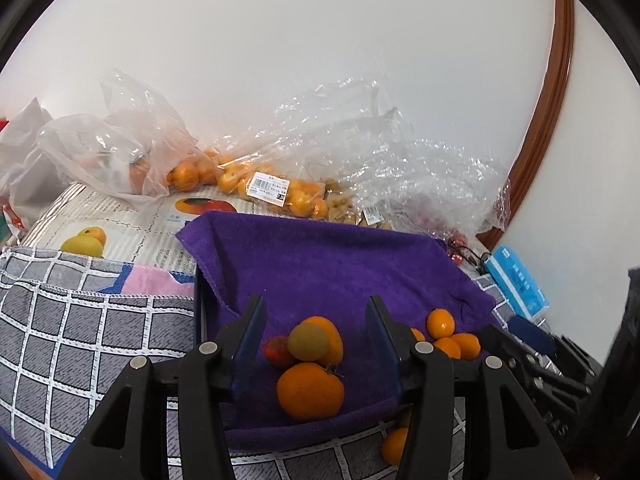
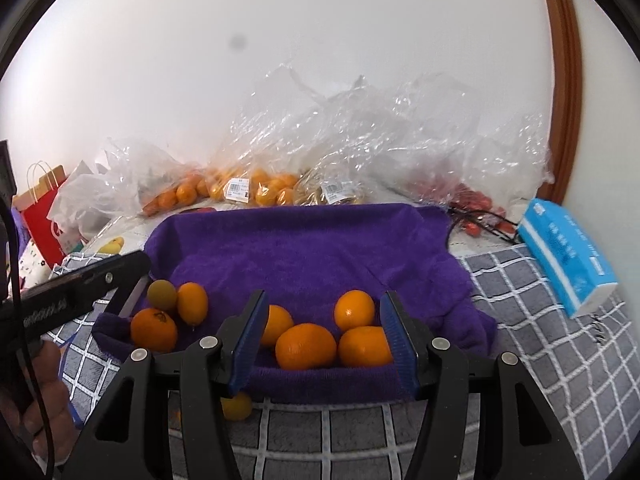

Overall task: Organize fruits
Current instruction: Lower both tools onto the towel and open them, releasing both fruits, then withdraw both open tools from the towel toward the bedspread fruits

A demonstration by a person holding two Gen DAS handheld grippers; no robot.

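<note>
A tray lined with a purple towel (image 1: 320, 264) (image 2: 304, 248) holds two clusters of fruit. My left gripper (image 1: 315, 308) hovers open above one cluster: a large orange (image 1: 310, 390), a greenish fruit (image 1: 308, 342) and a small red one (image 1: 277, 352); its pads touch none of them. My right gripper (image 2: 323, 300) is open over the other cluster of several oranges (image 2: 306, 346), with nothing pressed between its pads. One small orange (image 2: 236, 406) (image 1: 394, 444) lies outside the tray on the grid cloth. In the right wrist view the left gripper (image 2: 86, 280) shows at the left, held by a hand (image 2: 40, 400).
Clear plastic bags of oranges (image 1: 256, 184) (image 2: 256, 190) and red fruit (image 2: 476, 204) line the wall behind the tray. A blue tissue pack (image 2: 568, 256) (image 1: 516, 284) lies to the right. A red paper bag (image 2: 44, 208) stands at the far left. Grey grid cloth (image 2: 540, 340) surrounds the tray.
</note>
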